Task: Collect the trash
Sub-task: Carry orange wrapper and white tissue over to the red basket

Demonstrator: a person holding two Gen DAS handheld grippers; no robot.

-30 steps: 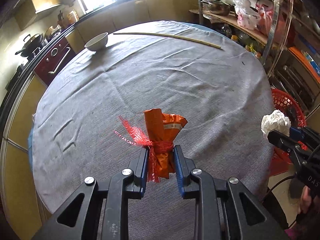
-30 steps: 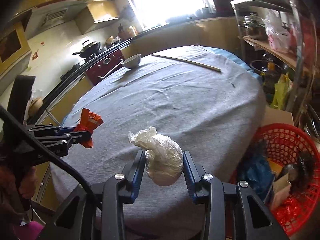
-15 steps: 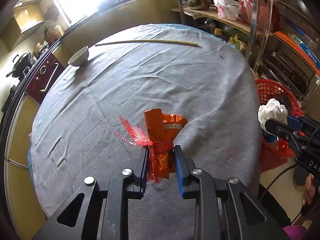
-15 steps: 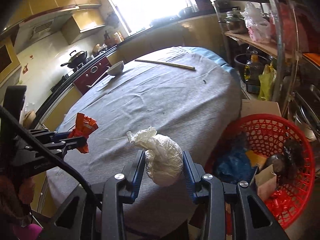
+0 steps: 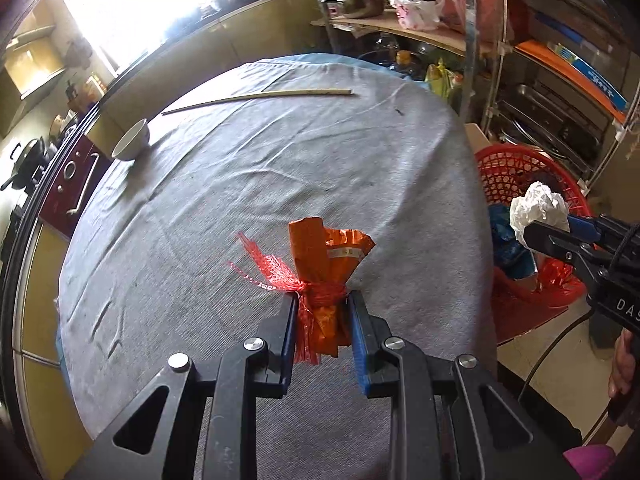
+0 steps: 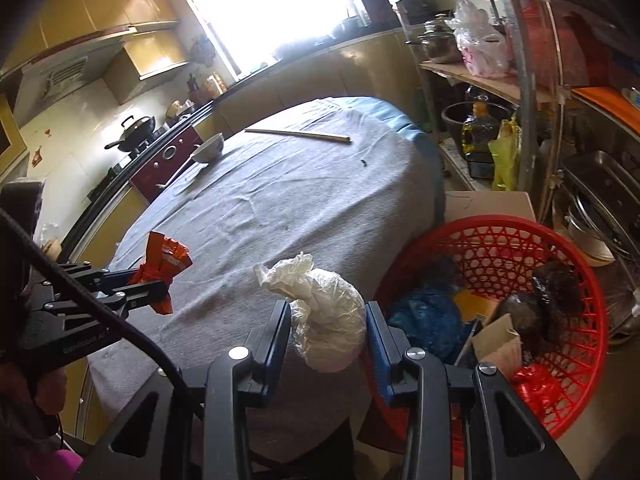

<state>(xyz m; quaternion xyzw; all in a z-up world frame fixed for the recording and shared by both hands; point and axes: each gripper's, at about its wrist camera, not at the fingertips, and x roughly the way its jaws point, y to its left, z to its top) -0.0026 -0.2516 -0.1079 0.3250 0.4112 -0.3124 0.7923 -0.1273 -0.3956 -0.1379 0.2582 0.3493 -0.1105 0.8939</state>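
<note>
Two tools grip trash: left tool an upright orange wrapper (long axis along fingers), right tool a white bag.

Both wrist views look steeply down along their fingers, sharing the table and basket.

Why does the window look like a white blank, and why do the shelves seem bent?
In both wrist views the window is overexposed, so daylight washes out all detail there. The fisheye lenses curve straight lines near the edges: the metal shelf rack bows in the left wrist view, and the table bulges in the right wrist view. The middle of each view stays sharp.
</note>
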